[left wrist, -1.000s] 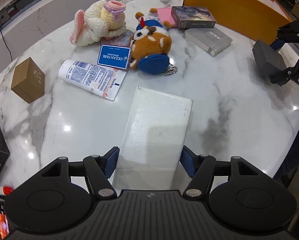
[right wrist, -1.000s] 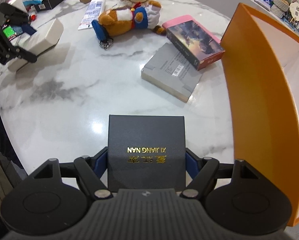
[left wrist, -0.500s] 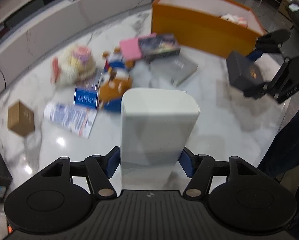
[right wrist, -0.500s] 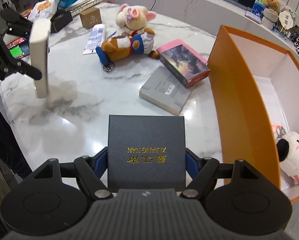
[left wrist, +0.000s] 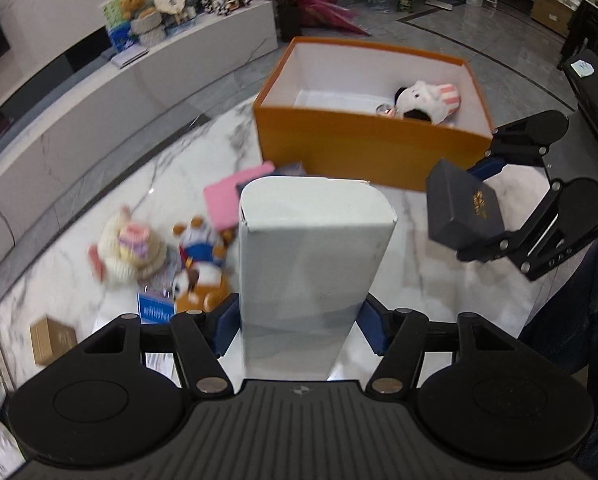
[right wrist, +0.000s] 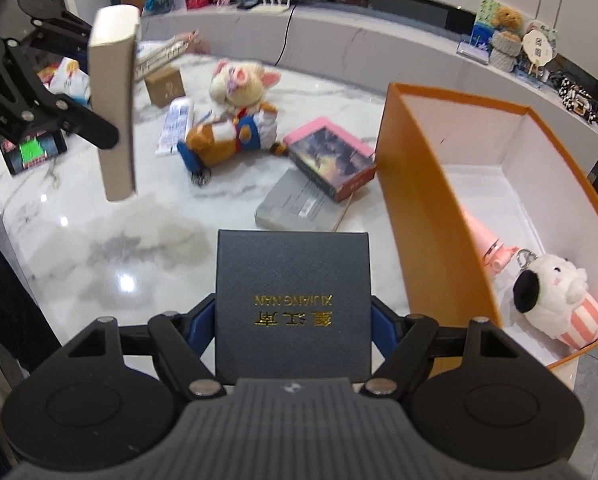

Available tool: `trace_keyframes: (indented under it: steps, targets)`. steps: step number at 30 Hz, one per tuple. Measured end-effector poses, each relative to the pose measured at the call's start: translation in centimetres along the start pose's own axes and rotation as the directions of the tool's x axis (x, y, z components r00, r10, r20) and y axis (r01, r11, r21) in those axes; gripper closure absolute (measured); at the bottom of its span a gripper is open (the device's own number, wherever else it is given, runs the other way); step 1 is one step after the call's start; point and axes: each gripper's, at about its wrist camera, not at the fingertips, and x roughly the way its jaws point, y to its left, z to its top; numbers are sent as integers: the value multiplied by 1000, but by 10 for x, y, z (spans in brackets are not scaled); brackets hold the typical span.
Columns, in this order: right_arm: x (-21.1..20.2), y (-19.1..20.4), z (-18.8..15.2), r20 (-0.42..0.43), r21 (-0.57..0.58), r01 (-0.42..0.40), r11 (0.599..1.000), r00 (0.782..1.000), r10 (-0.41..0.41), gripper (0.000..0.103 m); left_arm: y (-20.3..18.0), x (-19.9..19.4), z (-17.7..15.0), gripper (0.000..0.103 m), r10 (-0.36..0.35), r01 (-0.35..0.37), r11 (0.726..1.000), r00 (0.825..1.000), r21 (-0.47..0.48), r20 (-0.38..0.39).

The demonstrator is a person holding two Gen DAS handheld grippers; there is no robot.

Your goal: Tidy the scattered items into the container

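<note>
Since a second ago both my loads have come up off the marble: my left gripper (left wrist: 299,322) has lifted the white box (left wrist: 311,256) from lying flat to held high and upright, and the orange container (left wrist: 363,144) has swung into its view. Its jaws are clamped on the white box's lower sides, the blue pads pressed against it. My right gripper (right wrist: 292,322) is clamped the same way on the dark box (right wrist: 292,304) with gold lettering, carried level above the table (right wrist: 99,248), just beside the container's near wall (right wrist: 431,216). That orange wall stands between the dark box and the white interior, where a white-and-pink plush (right wrist: 559,304) and a pink item (right wrist: 487,240) already lie. Out on the marble, between the two grippers, a grey book (right wrist: 303,204) lies partly under a pink-edged book (right wrist: 331,156), which comes close to the container's corner. Beyond them a brown plush (right wrist: 227,136) leans against a cream knitted plush (right wrist: 239,84), with a white tube (right wrist: 175,124) and a small cardboard box (right wrist: 165,86) further left. In the left wrist view these are blurred.
</note>
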Motion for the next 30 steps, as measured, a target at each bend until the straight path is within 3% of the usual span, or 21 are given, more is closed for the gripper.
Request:
trace_keyframes:
  steps: [6, 17, 30]
  targets:
    - [-24, -10, 12, 75, 9, 30, 1000, 997, -31, 25, -7, -8, 49, 31, -10, 8, 998, 999, 68, 32]
    - [-69, -59, 41, 112, -43, 148, 988, 983, -142, 25, -17, 15, 160, 31, -90, 80, 983, 994, 163, 54]
    - [-57, -126, 63, 21, -101, 241, 965, 971, -240, 25, -28, 77, 213, 31, -122, 124, 970, 992, 208, -24]
